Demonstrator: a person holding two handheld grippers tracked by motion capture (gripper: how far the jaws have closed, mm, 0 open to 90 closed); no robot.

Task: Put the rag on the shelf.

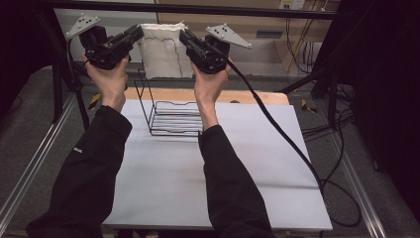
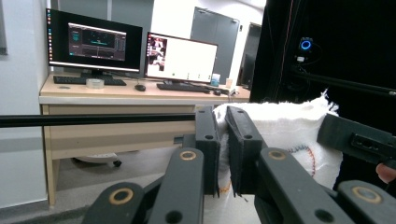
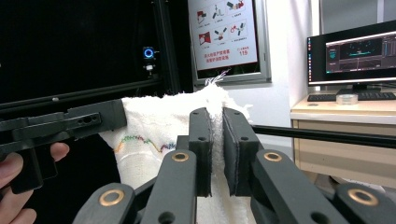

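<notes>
Both of your grippers, left gripper [image 1: 136,33] and right gripper [image 1: 186,36], are clenched on the top corners of the white cloth [image 1: 162,52], which hangs above the wire rack [image 1: 171,116] on the worktop [image 1: 163,173]; it looks light, limp and frayed, so grip its hem.

Wire rack [image 1: 171,116] stands below the held cloth [image 1: 161,49].
</notes>
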